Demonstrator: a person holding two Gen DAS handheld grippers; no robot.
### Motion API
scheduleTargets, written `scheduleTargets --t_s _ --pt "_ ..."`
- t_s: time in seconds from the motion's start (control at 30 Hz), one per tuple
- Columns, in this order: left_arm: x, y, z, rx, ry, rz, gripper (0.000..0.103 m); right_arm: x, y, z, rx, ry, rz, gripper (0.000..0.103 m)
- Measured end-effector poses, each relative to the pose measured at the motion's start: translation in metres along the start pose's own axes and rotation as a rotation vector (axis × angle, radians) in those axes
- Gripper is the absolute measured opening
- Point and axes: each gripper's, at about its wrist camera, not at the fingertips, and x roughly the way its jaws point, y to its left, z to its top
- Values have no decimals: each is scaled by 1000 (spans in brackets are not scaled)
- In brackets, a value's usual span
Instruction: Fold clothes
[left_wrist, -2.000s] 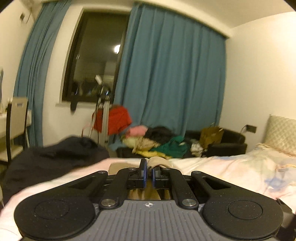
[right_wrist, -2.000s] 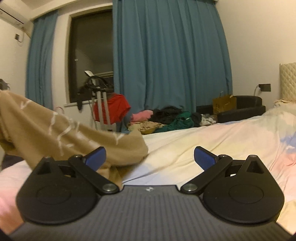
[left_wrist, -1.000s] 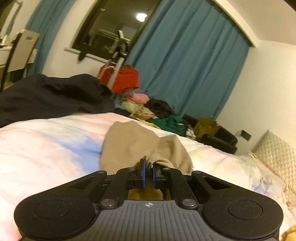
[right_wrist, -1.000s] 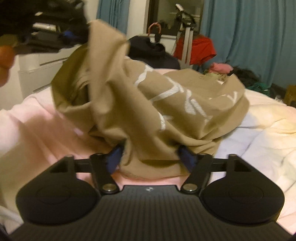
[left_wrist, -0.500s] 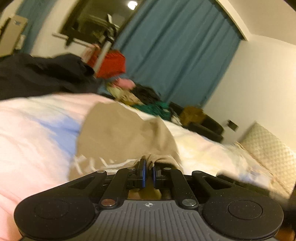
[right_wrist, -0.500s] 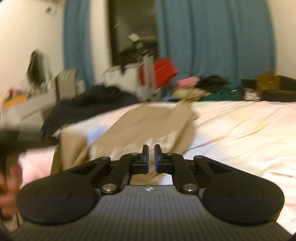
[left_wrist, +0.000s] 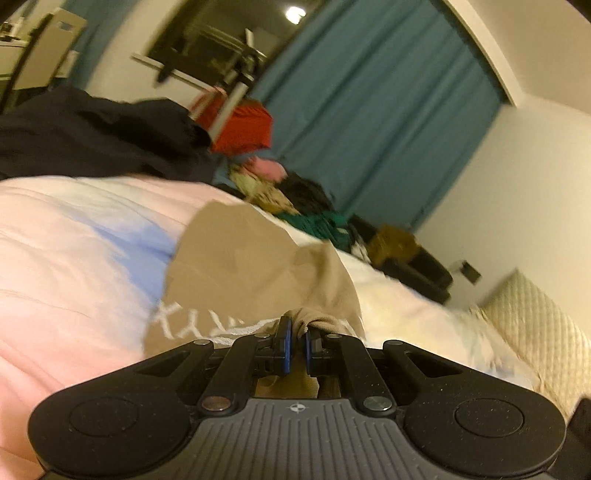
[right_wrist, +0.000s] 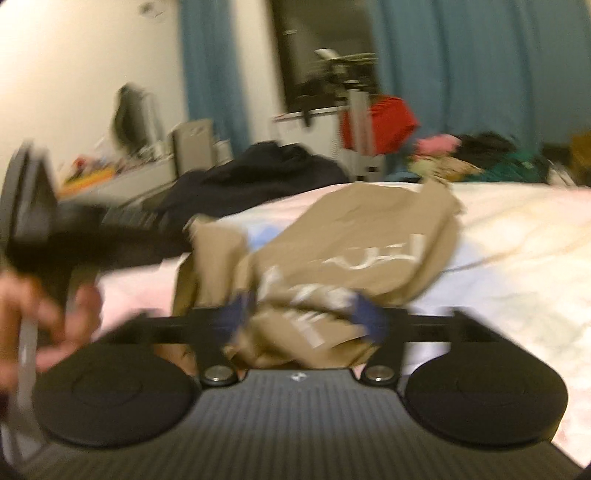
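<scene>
From the left wrist view, the left gripper (left_wrist: 295, 343) has its blue pads nearly together, pinching a bunched fold of a tan shirt (left_wrist: 255, 273). The shirt spreads forward from the jaws across a bed (left_wrist: 74, 258) with a pink, blue and white cover. White lettering (left_wrist: 199, 325) runs across the shirt near the gripper. A heap of dark clothing (left_wrist: 92, 140) sits at the far left edge of the bed. Beyond it stand a red garment (left_wrist: 243, 129) on a metal stand, a pile of mixed clothes (left_wrist: 288, 199), a teal curtain (left_wrist: 388, 122) and a dark window (left_wrist: 218, 37). A quilted headboard (left_wrist: 535, 328) shows at the right. From the right wrist view, which is blurred, the right gripper (right_wrist: 306, 314) has its jaws spread wide; they have just been opening. A crumpled part of the tan shirt (right_wrist: 354, 251) lies between the blue fingertips (right_wrist: 369, 317), though the blur hides whether they touch the cloth. The rest of the shirt stretches away over the bed (right_wrist: 517, 240). At the left, a hand (right_wrist: 40, 317) holds the black left gripper (right_wrist: 55, 236), whose tip meets the shirt's left edge. The dark clothing (right_wrist: 266, 173), the red garment (right_wrist: 384, 122) and the curtain (right_wrist: 480, 66) lie behind.
</scene>
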Motion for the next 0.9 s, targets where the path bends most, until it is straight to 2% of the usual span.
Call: scheduleTargets --t_s 0.07,0.17,0.3,0.33,0.37,0.4,0.43,0.6,0.7,0.8,0.9 --pt "-4 5 5 -24 -22 18 7 7 16 -3 -105 8 -15 85" --pt "-8 13 10 -65 -40 24 7 29 27 -14 -222 81 -77 85" --pt "-7 16 11 -82 -34 23 7 64 28 -24 -229 147 -132 82" --pt "-7 16 11 -77 -32 24 7 69 26 -24 -207 157 -124 62" --pt "-7 15 11 -70 -30 25 7 71 22 -23 -185 167 -126 36" --pt "-6 14 10 -64 -27 26 7 69 18 -22 -164 168 -141 29" --pt "-6 14 10 -59 -25 27 7 64 14 -18 -139 157 -148 26" --pt "-12 6 11 -28 -44 -9 7 19 -4 7 -50 28 -172 22" --pt "-21 -3 11 16 -45 -81 8 -15 -16 20 -7 -32 -196 21" --pt "-24 -14 7 63 12 -182 8 -45 -35 29 49 -47 -218 21" --pt "-17 -26 -2 116 81 -235 7 -60 -62 34 116 -35 -256 20"
